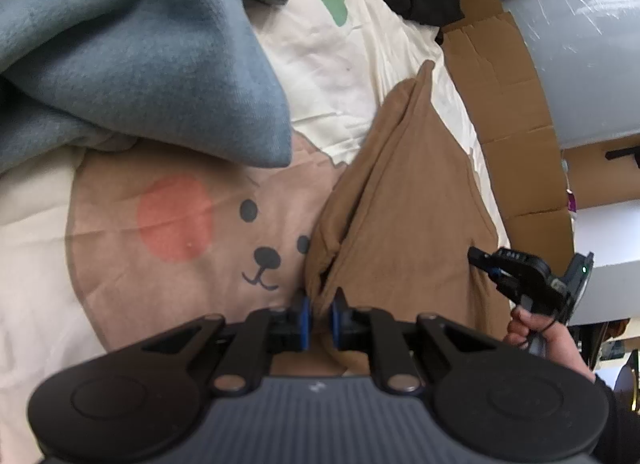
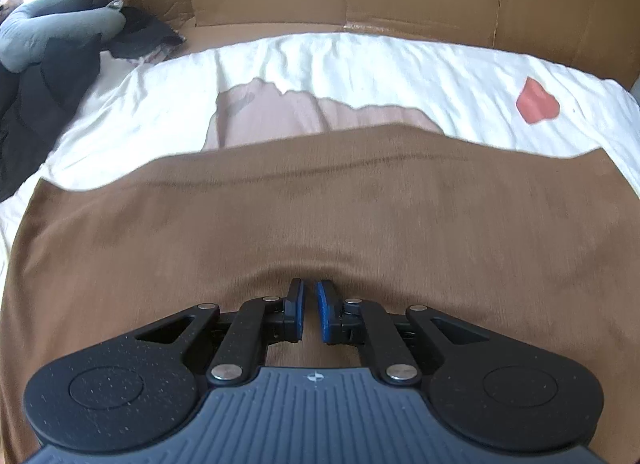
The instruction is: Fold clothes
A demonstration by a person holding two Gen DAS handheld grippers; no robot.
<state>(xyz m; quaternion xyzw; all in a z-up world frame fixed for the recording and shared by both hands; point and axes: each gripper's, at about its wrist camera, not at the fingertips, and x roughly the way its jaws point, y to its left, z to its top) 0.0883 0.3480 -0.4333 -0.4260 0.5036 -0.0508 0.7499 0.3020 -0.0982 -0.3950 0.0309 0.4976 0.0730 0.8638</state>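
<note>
Nearby, blue sweatshirt point(image 1: 132, 64) overlaps the bedsheet point(image 1: 348, 76).

Left gripper point(image 1: 318, 314): fingers level and pointing forward, blue pads point(image 1: 305, 318) drawn close together with brown cloth point(image 1: 400, 200) pinched in the narrow gap between them.

Right gripper point(image 2: 310, 306): fingers forward and level, blue-padded fingertips point(image 2: 325, 310) nearly closed. The brown cloth puckers toward the gap; whether the pads actually clamp it cannot be confirmed.

In the left wrist view the right gripper appears at the right edge, tilted with its fingers pointing up and to the left, carried by the person's right hand point(image 1: 538, 334) wrapped around its handle; a dark sleeve point(image 1: 618, 420) covers the forearm.
</note>
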